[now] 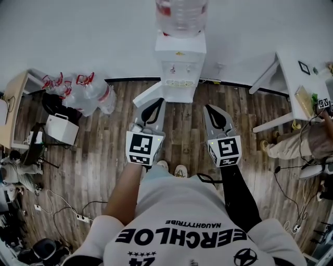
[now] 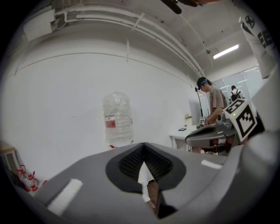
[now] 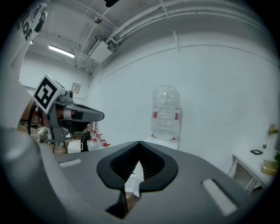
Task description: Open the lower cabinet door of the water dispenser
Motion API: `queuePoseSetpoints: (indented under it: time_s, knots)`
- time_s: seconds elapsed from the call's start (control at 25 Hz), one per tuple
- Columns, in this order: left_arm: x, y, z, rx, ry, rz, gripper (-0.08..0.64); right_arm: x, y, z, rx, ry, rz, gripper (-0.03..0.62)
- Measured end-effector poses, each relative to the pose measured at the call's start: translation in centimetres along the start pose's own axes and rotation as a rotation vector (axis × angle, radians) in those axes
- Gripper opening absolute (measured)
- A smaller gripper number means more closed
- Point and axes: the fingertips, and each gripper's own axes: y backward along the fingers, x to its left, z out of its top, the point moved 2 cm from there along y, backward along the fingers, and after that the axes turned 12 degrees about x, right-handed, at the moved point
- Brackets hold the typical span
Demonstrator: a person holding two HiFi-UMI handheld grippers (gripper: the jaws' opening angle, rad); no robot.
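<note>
The white water dispenser (image 1: 180,65) stands against the back wall with a clear bottle (image 1: 181,14) on top. A white panel (image 1: 146,95) juts out from its lower left side, like a door swung outward. My left gripper (image 1: 157,102) hovers just in front of that panel, jaws closed with nothing between them. My right gripper (image 1: 208,108) is held level to the right of the dispenser's base, also shut and empty. The left gripper view shows the bottle (image 2: 117,118) above the shut left gripper (image 2: 143,145). In the right gripper view the bottle (image 3: 166,113) rises over the shut right gripper (image 3: 139,144).
Several empty water bottles (image 1: 86,92) and a white box (image 1: 61,129) lie at the left. A white table (image 1: 297,85) stands at the right with a seated person (image 1: 299,143) beside it. Cables and a power strip (image 1: 83,218) trail over the wooden floor.
</note>
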Motion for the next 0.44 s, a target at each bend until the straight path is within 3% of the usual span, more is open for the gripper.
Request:
queuePoseSetpoints:
  time_s: [0.44]
  knots:
    - [-0.05,0.38,0.28,-0.004,-0.011,0.010,0.054,-0.12,0.60,-0.04,0.000,0.001,-0.002,0.001]
